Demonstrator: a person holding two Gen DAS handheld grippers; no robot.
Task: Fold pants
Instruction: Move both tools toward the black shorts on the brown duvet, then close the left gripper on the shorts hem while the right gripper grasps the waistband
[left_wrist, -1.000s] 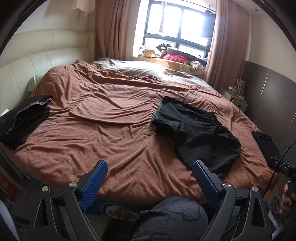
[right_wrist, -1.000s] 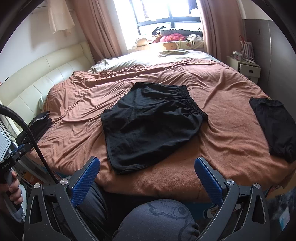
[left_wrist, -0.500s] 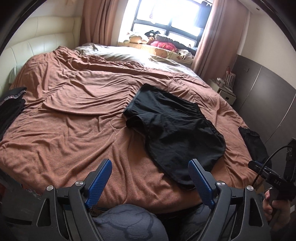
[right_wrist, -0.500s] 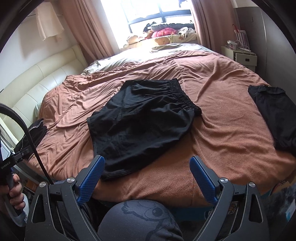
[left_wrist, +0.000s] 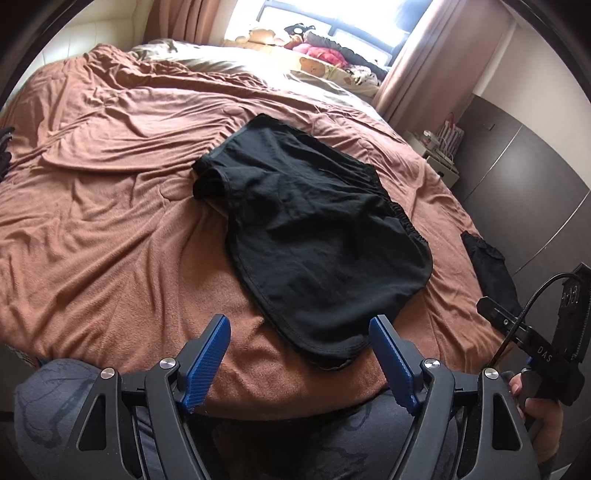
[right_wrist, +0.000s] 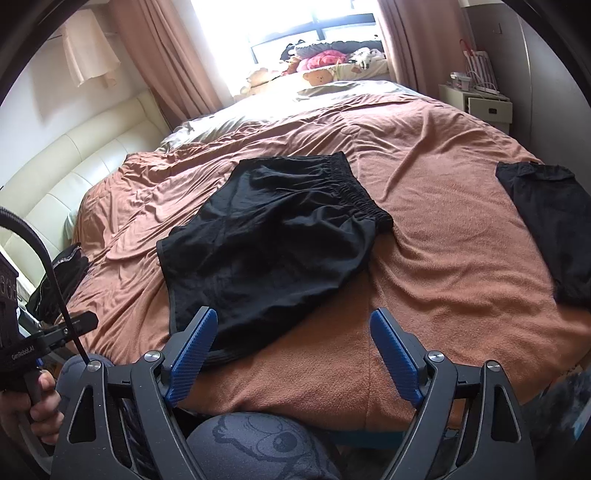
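Place: a bedroom in a home.
Bed (right_wrist: 424, 258): fills the frame, rumpled rust-brown cover.
Headboard (right_wrist: 74, 162): cream, padded, at left.
Window (right_wrist: 314, 22): top centre, bright, pink curtains (right_wrist: 166, 55) either side.
Sill: soft toys (right_wrist: 317, 77) heaped along it.
Nightstand (right_wrist: 480, 105): upper right, cluttered.
Clothing: black shorts (right_wrist: 273, 236) spread on the cover.

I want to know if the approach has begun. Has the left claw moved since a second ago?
Yes. The left claw has come closer to the black shorts on the bed; its jaws are closing, nothing between them.
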